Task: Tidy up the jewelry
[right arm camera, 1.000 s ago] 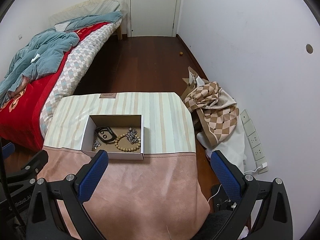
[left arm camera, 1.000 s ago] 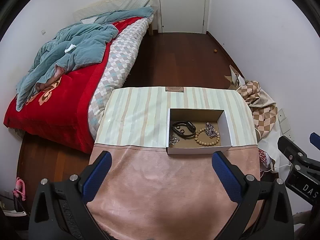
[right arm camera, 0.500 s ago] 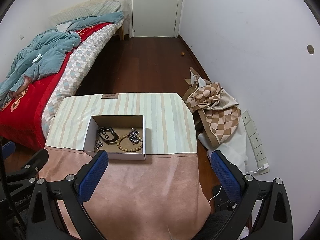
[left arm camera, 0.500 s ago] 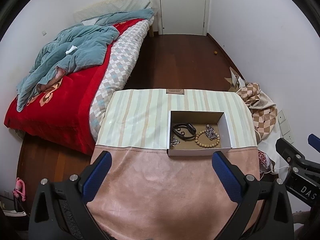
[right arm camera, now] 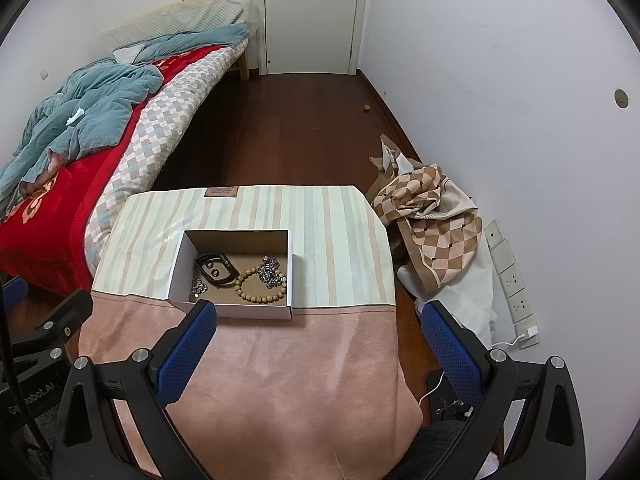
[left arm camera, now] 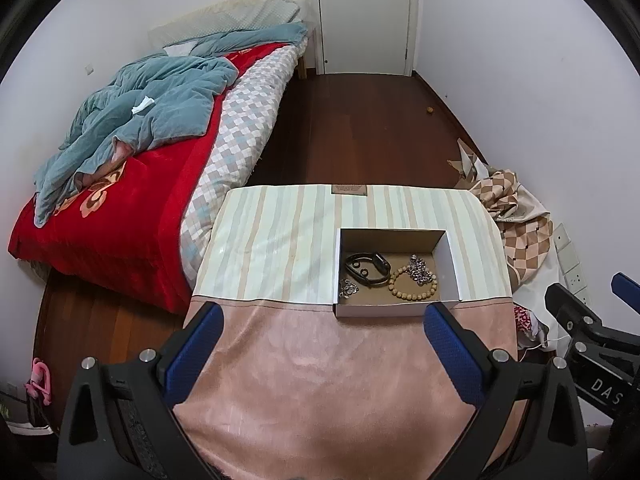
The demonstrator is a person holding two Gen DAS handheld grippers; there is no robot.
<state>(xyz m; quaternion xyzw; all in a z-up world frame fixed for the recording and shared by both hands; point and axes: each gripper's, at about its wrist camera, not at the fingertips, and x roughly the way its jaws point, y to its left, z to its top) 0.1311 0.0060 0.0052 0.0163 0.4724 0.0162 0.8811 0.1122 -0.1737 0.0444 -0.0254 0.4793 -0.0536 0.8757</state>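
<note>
A white open box (left arm camera: 450,258) (right arm camera: 178,262) stands on the cloth-covered table (left arm camera: 280,248) (right arm camera: 340,248). Inside lie a black wristband (left arm camera: 367,268) (right arm camera: 216,269), a wooden bead bracelet (left arm camera: 412,288) (right arm camera: 260,290), a silver chain cluster (left arm camera: 420,270) (right arm camera: 270,270) and a small silver piece (left arm camera: 348,289) (right arm camera: 199,287). My left gripper (left arm camera: 320,350) is open and empty, held above the table's near pink part. My right gripper (right arm camera: 316,344) is open and empty, nearer than the box and to its right.
A bed with a red cover and a teal blanket (left arm camera: 132,128) (right arm camera: 80,112) lies to the left. A checked cloth heap (left arm camera: 516,216) (right arm camera: 432,208) lies on the floor at the right wall. Wall sockets (right arm camera: 512,280) and a closed door (left arm camera: 366,16) are beyond.
Both views have drawn back and up a little, so the table and box sit slightly lower and smaller. Both grippers stay open and empty.
</note>
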